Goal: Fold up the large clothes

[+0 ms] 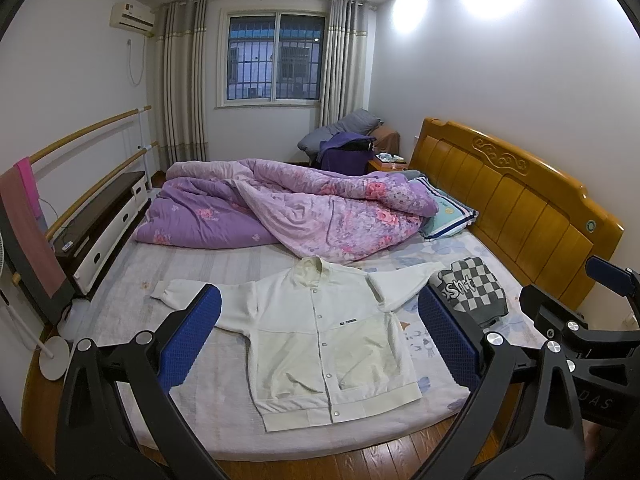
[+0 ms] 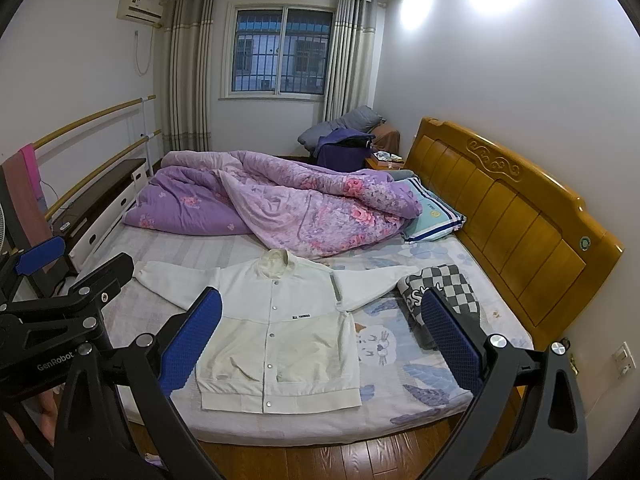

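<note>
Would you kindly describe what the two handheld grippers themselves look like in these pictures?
Both are alike: the left gripper and right gripper each have black, angular arms joined by round silver bolts. Each finger carries a long blue pad with a fine dimpled grid texture. White lettering, "GenRobot", marks the left gripper's black body in the right wrist view. No cables or sleeves show.

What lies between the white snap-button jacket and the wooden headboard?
A folded black-and-white checkered garment sits on the patterned bedsheet between the white jacket and the wooden headboard, overlapping the jacket's sleeve end; the right wrist view shows it best.
</note>
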### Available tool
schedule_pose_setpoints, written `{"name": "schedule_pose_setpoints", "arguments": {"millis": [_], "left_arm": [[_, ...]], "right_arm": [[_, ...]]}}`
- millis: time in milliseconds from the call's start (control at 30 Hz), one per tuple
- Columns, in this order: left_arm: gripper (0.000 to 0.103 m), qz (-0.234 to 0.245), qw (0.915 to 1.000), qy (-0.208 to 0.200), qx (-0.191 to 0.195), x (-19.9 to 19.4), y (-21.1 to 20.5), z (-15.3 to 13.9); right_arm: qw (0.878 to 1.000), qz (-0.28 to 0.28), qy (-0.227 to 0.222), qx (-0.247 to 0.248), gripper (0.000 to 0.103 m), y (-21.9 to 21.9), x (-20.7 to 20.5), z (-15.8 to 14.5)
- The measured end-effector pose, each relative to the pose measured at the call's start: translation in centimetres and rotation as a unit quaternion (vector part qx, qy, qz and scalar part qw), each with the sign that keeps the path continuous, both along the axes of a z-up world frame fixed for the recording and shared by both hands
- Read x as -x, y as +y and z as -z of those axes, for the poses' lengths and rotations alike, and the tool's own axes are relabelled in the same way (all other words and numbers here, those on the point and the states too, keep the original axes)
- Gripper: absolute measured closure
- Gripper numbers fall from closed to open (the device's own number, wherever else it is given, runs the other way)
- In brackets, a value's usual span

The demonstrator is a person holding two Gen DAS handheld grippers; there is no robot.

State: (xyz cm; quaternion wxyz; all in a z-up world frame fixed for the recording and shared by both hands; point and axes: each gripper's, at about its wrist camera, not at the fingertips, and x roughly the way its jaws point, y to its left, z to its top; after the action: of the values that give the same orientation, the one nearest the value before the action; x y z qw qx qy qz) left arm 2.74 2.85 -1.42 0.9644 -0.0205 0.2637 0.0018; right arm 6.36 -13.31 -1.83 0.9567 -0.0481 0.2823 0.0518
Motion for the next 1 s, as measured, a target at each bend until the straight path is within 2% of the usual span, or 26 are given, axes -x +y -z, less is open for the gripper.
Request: {"name": "schedule_pose_setpoints", "arguments": {"millis": [467,733,1000], "left_arm": [[0.005,0.003,0.9999,0.014,0.009,-1.5,3.6,1.6],[0.005,-0.004,0.9996,0.026,0.012,-4.1,4.2,2.7],[0.005,-0.024,0.9990,0.037,0.008,-8.8,4.1,3.9]], "right_arm": [[1.000,0.003,0.012,0.006,0.007,2.3,-1.4,1.1],[1.000,-0.003,0.020,0.010,0.007,3.4,-3.2,2.0],[0.999,-0.025,0.030,0.007,0.007,3.6,-8.5,3.2]]}}
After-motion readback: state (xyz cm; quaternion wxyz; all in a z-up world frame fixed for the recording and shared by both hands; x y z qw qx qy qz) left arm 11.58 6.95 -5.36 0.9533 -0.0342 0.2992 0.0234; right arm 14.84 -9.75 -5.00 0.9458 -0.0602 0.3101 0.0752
